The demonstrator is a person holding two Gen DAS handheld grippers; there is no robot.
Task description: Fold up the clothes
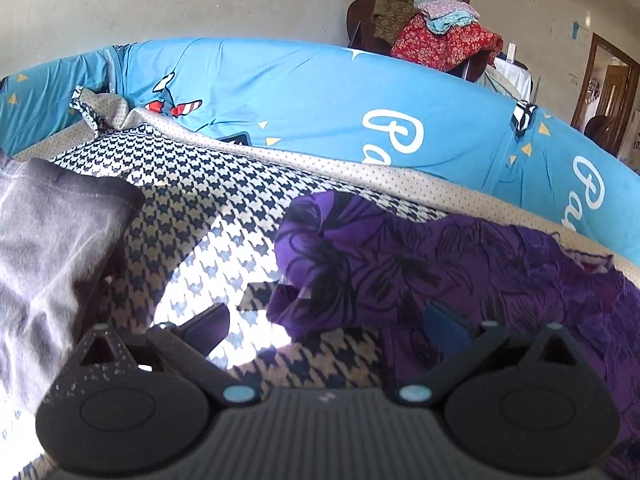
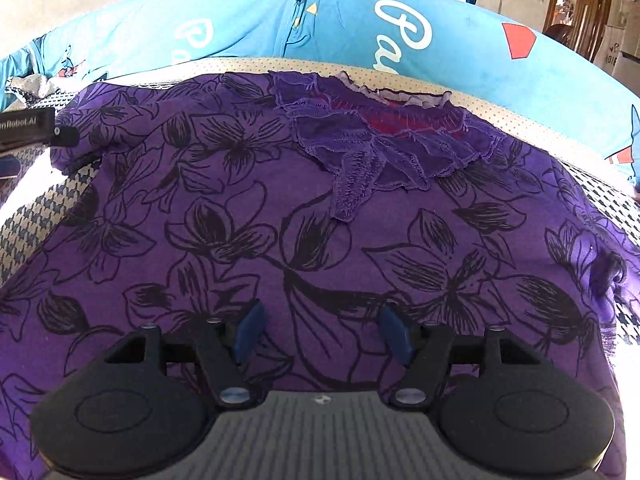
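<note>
Hovering low over the houndstooth-patterned black-and-cream cushion surface [image 1: 224, 216], the left gripper [image 1: 324, 326] points toward the blue printed fabric backrest [image 1: 304, 92], its blue-padded fingers [image 1: 208, 322] spread wide apart with nothing between them. Left of it hangs a dark grey folded cloth [image 1: 48, 240], close to the lens. Its right finger sits at the edge of the purple garment with black flower outlines [image 1: 420, 264], which lies crumpled on the cushion just beside the gripper.

Farther right, the right gripper [image 2: 322, 330] is held over that same purple flowered garment [image 2: 248, 216], which lies spread flat across the seat and fills most of the right wrist view. Its two blue pads [image 2: 250, 330] stand apart, clamping nothing. A purple lace ruffle trim [image 2: 384, 148] marks the garment's far end, near the backrest.

White script on the blue backrest [image 2: 472, 60] reads "Pa", the rest cut off. At the left edge of the right wrist view, a black device [image 2: 28, 130] carries the partial lettering "enRobot.AI". A pile of red and patterned clothes [image 1: 444, 40] sits on a dark chair behind.
</note>
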